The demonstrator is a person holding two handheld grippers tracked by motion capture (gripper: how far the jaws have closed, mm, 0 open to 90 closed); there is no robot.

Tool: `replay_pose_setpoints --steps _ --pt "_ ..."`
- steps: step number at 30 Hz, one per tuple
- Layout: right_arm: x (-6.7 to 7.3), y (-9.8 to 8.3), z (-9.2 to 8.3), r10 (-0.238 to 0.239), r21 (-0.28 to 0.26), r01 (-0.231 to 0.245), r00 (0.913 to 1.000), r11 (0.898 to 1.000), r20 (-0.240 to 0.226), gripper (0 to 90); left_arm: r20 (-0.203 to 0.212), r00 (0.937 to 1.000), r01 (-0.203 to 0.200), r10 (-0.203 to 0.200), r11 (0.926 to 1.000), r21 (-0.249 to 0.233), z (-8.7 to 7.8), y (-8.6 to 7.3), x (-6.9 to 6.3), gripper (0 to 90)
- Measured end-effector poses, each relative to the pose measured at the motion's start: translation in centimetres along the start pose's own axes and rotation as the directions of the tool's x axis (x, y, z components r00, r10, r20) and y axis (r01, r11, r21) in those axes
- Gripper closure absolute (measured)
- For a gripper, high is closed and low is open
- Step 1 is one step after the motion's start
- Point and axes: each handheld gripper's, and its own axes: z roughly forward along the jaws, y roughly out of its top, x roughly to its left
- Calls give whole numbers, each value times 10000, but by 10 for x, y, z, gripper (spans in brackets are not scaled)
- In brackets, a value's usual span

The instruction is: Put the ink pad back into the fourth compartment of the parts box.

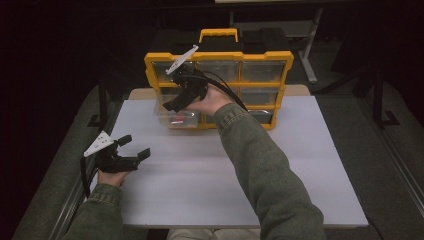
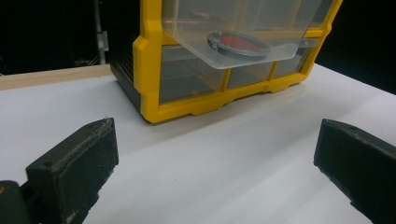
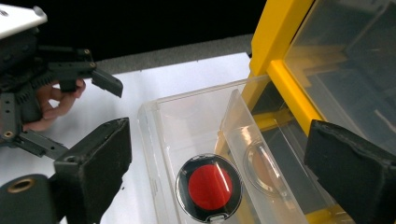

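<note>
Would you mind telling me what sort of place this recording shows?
Probably a workshop or lab bench: a yellow plastic parts organiser with clear drawers stands on a plain white tabletop, metal stand legs behind it and dark surroundings.

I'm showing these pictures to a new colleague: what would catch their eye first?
Probably the yellow organizer cabinet at the far side of the white table, with one clear drawer pulled out. In that drawer lies a round red disc with a dark rim, right below the open right gripper. The left gripper is open near the table's left edge.
</note>
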Motion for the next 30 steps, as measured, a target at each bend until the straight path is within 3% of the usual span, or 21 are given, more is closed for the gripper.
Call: replay_pose_setpoints --steps 6,18,30 --pt "2 -6 -7 135 -221 -133 9999 9997 71 0 -12 10000 15 -15 10000 2 0 0 0 0" --pt "1 -22 -16 483 -348 -474 9985 9983 241 0 29 10000 12 -11 10000 -8 1 0 0 0" --pt "2 -36 -24 406 -464 -390 9986 9982 347 0 57 10000 -10 9 10000 46 1 0 0 0"
